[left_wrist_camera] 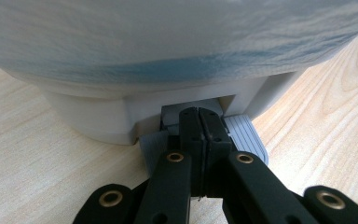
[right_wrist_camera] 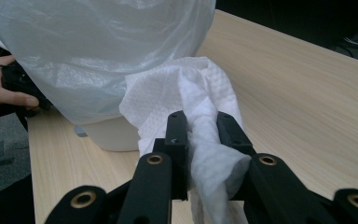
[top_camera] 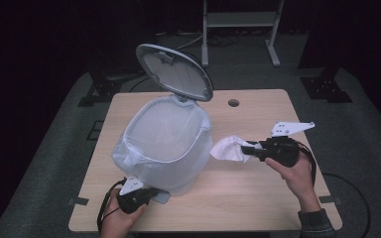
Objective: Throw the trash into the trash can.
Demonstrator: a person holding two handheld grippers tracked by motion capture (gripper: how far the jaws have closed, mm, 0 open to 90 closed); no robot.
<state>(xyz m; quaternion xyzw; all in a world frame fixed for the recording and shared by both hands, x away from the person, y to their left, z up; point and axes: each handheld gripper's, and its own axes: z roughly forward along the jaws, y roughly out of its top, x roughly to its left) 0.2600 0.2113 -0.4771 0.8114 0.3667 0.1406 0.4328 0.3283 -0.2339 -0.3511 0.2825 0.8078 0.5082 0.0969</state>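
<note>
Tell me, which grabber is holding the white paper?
The right gripper: its jaws are clamped around the crumpled paper towel beside the bin. The left gripper holds nothing; it presses shut on the bin's pedal.

High view overhead, facing forward, gripper views low and close, all sharing the bin.

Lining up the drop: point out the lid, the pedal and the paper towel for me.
lid [top_camera: 176, 71]: high view, middle of its raised underside.
pedal [left_wrist_camera: 243, 132]: left gripper view, ribbed grey face right of the jaws.
paper towel [right_wrist_camera: 177, 88]: right gripper view, crumpled white part above the jaws.
</note>
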